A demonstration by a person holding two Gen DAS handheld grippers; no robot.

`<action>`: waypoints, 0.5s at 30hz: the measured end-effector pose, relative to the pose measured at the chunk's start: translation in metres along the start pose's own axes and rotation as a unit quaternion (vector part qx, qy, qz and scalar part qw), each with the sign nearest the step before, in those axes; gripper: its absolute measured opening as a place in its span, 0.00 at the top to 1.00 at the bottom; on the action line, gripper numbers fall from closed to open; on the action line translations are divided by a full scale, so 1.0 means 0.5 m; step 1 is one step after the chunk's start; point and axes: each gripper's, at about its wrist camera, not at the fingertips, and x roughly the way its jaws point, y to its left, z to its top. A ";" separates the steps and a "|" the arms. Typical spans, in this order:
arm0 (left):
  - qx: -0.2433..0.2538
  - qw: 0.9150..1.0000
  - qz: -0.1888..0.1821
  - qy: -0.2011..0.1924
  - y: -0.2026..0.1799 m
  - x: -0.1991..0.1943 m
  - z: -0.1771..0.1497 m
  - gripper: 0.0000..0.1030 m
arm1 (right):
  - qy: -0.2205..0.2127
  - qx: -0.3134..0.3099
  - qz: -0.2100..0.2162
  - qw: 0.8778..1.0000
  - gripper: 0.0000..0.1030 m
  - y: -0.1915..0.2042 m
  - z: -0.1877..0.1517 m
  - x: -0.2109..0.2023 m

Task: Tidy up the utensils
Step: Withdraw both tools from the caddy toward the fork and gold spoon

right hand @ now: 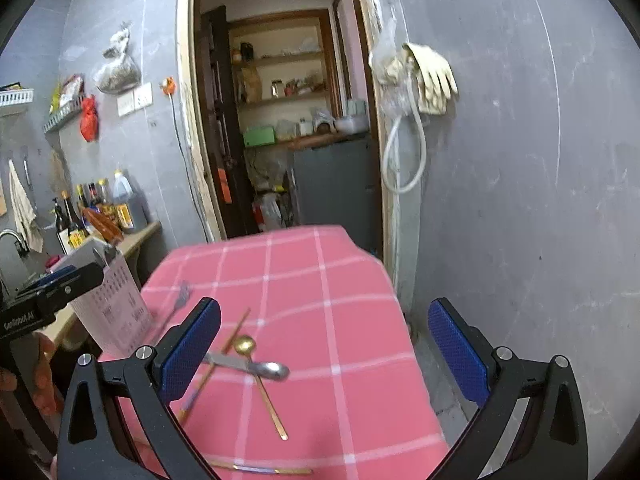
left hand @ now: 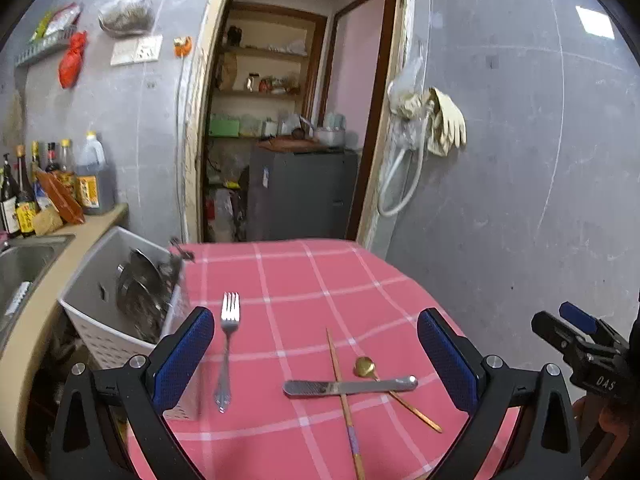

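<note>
Both my left gripper and right gripper stood wide open and empty above the knife, fork and spoon.

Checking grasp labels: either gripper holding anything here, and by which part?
Nothing held. Left gripper and right gripper both have open, empty jaws; fork, knife and spoon lie on the table.

Grey concrete wall, open doorway onto pantry shelves.
</note>
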 end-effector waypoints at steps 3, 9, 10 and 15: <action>-0.003 1.000 -0.004 0.019 -0.005 0.027 -0.012 0.01 | 0.025 0.006 0.003 1.000 0.01 -0.013 -0.024 0.025; -0.011 0.998 -0.002 0.055 -0.011 0.085 -0.036 0.01 | 0.058 0.006 0.021 0.998 0.01 -0.034 -0.053 0.075; -0.011 0.998 -0.001 0.058 -0.014 0.091 -0.041 0.01 | 0.062 0.005 0.027 0.998 0.01 -0.037 -0.056 0.085; -0.016 0.997 0.009 0.079 -0.016 0.135 -0.052 0.01 | 0.089 0.003 0.060 0.994 0.01 -0.053 -0.063 0.144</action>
